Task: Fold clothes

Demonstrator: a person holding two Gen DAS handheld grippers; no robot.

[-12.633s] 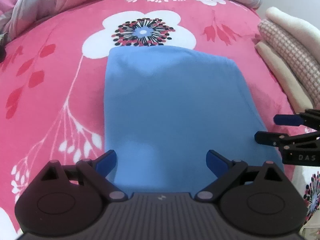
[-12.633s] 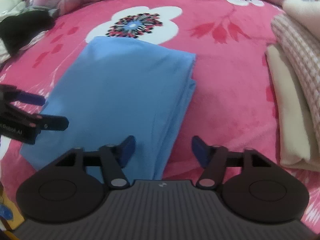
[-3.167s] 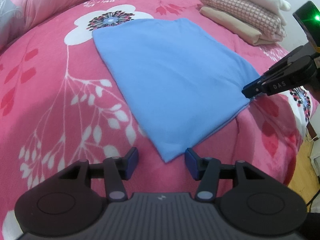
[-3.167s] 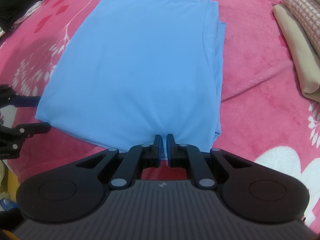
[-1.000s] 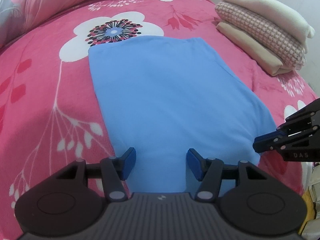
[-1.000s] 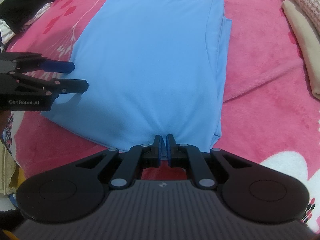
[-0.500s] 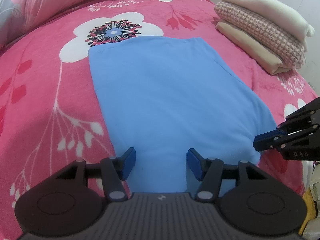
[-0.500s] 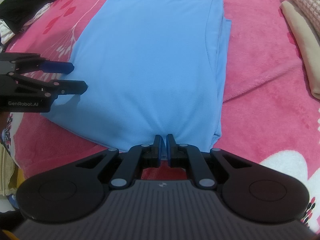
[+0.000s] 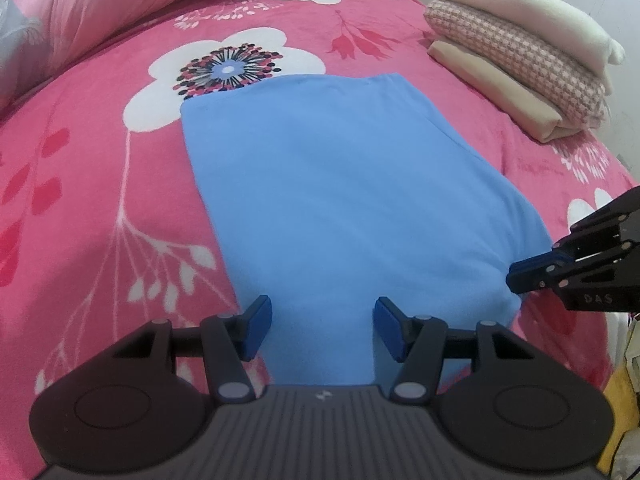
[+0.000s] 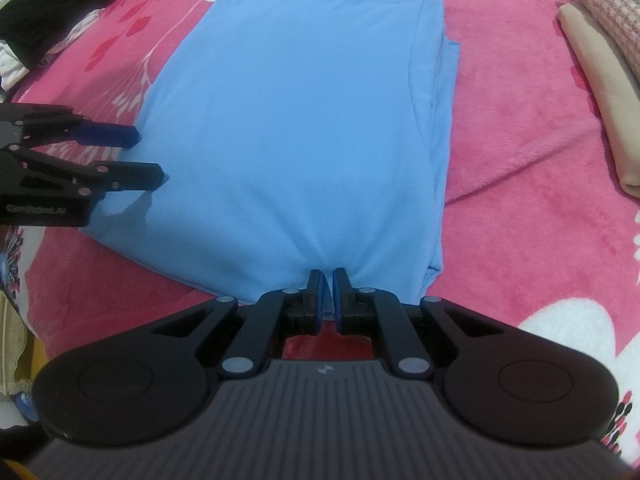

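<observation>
1. Pink floral bedding covers the bed that carries everything; a rolled quilt lies along its far edge.
2. At the far right corner of the bed, a stack of folded clothes is seen: a cream piece on top, a checked one under it, a beige one at the bottom. These are judged to be finished.
3. A blue garment is laid flat in the middle of the bed, already brought into a long rectangle with its layered side edges doubled under along the right. Its near end lies close to the near edge of the bed.
4. The near right part of that hem is pinched by the right gripper, whose jaws are closed on the cloth.
5. The left gripper is held with its jaws apart over the near left part of the garment; the cloth is seen between the pads but is not clamped.
6. What is left, by judgement: the left side must be gripped, the near end carried over toward the far end, and the bundle added to the stack.
7. A dark heap of cloth at the left edge of the bed may be waiting to be folded.
</observation>
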